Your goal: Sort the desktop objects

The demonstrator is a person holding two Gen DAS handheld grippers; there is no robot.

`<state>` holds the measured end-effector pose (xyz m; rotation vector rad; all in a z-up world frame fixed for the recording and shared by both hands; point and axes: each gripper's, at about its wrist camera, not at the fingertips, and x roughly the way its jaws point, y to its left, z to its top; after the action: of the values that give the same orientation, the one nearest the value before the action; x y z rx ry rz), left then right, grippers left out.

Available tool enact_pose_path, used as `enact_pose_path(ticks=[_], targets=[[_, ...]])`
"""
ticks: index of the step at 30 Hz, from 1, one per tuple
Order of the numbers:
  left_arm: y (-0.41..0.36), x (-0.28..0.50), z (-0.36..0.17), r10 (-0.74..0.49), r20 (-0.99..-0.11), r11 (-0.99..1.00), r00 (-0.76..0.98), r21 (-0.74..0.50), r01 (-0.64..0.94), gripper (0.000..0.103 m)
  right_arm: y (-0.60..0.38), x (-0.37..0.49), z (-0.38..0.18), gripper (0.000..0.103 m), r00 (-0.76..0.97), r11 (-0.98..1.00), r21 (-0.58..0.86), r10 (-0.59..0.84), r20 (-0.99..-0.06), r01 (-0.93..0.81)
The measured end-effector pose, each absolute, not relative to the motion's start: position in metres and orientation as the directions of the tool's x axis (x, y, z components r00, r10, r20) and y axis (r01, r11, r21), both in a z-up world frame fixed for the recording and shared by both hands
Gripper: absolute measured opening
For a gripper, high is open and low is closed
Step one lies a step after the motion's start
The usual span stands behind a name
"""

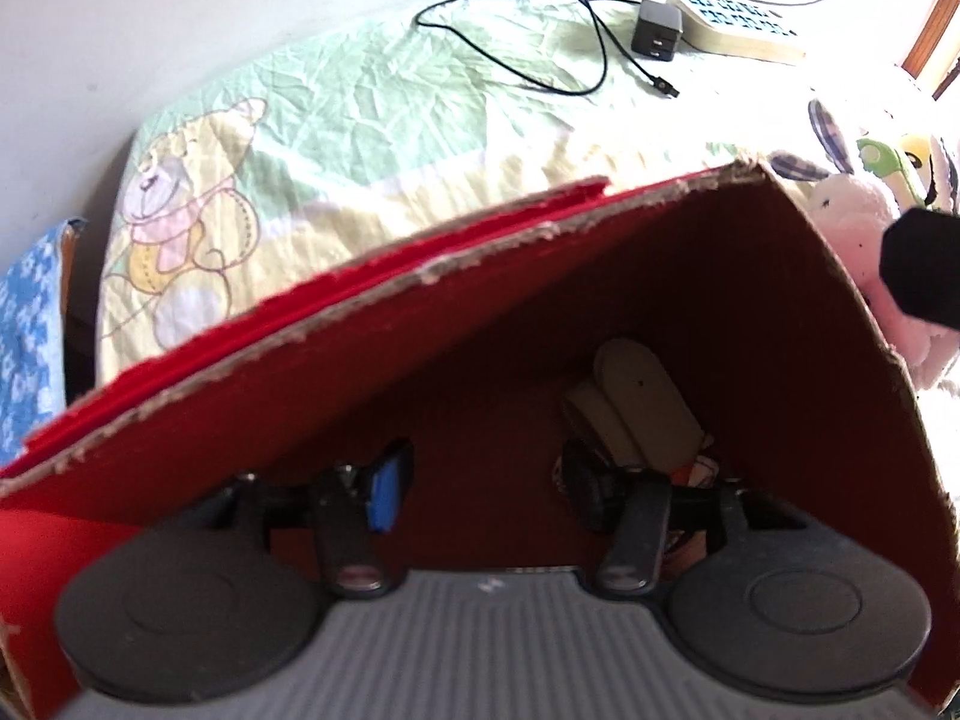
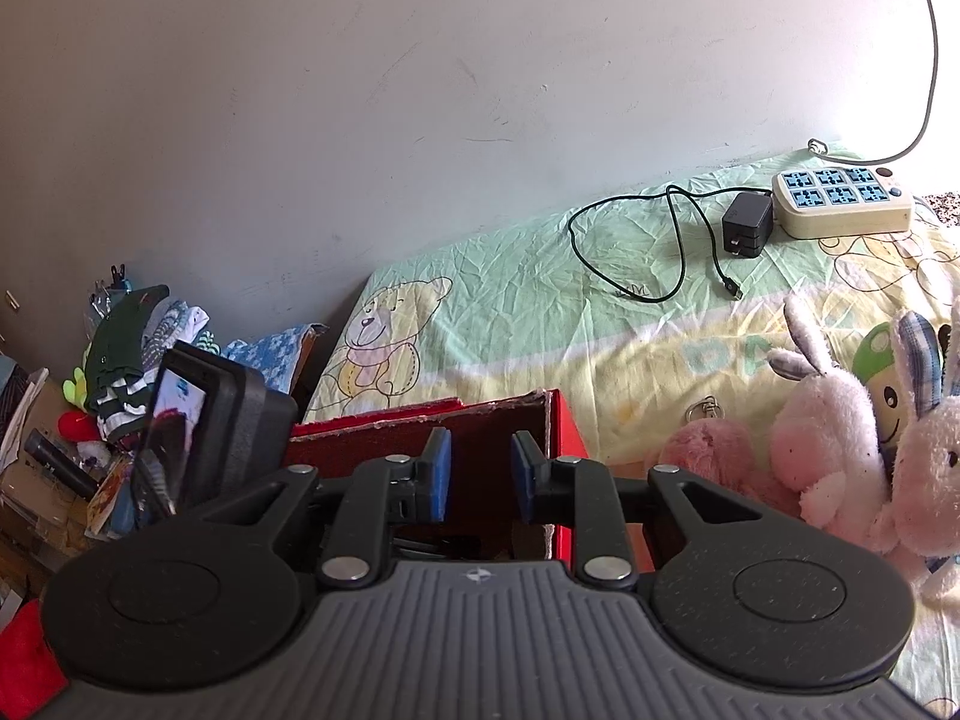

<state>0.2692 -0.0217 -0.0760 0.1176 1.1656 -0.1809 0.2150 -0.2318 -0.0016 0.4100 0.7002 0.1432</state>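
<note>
**Left jaws over the box, toys waiting on the right**

Nearest to us in the left wrist view is the left gripper (image 1: 480, 486), pointing steeply down into the red cardboard box (image 1: 600, 276). Its jaws stand well apart with nothing between them. Beyond its right finger, on the box floor, lie some pale, rounded, flat items (image 1: 630, 402); we cannot tell what they are. They sit apart from the pads, so we judge them as already dropped in.

The right gripper (image 2: 480, 477) hangs just behind the same box, its jaws partly open and empty, blue pads (image 2: 438, 474) facing each other.

The relation that matters: the unsorted things lie on the right. The pink plush rabbits (image 2: 828, 450) and a pink fluffy keyring (image 2: 714, 456) rest on the bear-print sheet (image 2: 510, 312), near the right gripper and just beside the box. The black charger (image 2: 747, 222) with its cable and the power strip (image 2: 840, 204) lie well apart, by the wall. We judge the right hand nearer to all of them.

Only the left view shows the box's inside; only the right view shows the plush toys whole, and the clutter beside the bed.
</note>
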Motion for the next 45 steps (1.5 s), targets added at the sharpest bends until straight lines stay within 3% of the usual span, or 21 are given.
enact_pose_path(ticks=[2,21,26,31,45], targets=[[-0.015,0.262,-0.069,-0.057,-0.917,0.985,0.395,0.012,0.172,0.066,-0.227,0.214,-0.003,0.029,0.755,0.916,0.400,0.254,-0.605,0.013],[0.028,0.208,-0.040,0.064,-0.869,0.998,0.491,0.054,-0.035,0.067,-0.179,0.193,-0.011,0.032,0.681,0.949,0.314,0.245,-0.690,-0.024],[0.027,0.191,-0.034,0.084,-0.859,0.996,0.505,0.067,-0.051,0.077,-0.175,0.183,-0.011,0.035,0.666,0.952,0.307,0.226,-0.711,0.005],[0.025,0.175,-0.032,0.089,-0.853,0.996,0.515,0.068,-0.060,0.085,-0.170,0.171,-0.012,0.039,0.672,0.960,0.280,0.200,-0.713,0.012],[0.024,0.139,-0.015,0.139,-0.822,0.988,0.552,0.073,-0.139,0.085,-0.168,0.137,-0.007,0.040,0.701,0.946,0.323,0.235,-0.673,-0.007]])
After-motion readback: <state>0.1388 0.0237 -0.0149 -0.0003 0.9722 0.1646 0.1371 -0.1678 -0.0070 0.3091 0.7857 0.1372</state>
